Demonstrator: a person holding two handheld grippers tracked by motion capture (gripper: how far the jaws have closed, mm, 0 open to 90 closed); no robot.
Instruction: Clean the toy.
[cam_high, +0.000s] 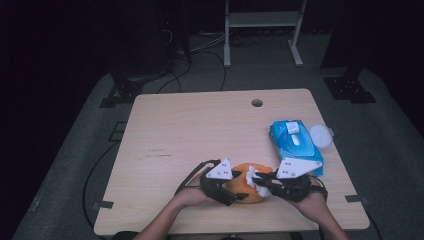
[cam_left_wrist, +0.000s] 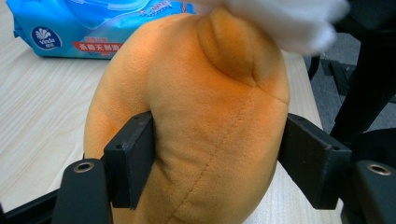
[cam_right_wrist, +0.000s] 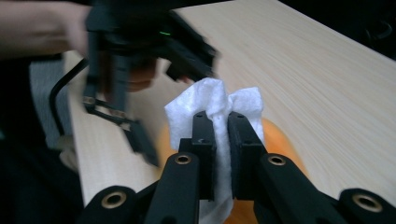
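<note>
Orange plush toy (cam_left_wrist: 196, 116), half hidden by grippers, squeezed in left gripper (cam_left_wrist: 215, 163); right gripper (cam_right_wrist: 222, 154) pinches white wipe (cam_right_wrist: 210, 100).

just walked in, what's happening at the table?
A person works two handheld grippers at the near edge of the wooden table. The left gripper clamps an orange plush toy, its jaws pressing into both sides. The right gripper is shut on a white wet wipe, held at the toy's top. The blue wipe pack lies to the right, lid flipped open.
</note>
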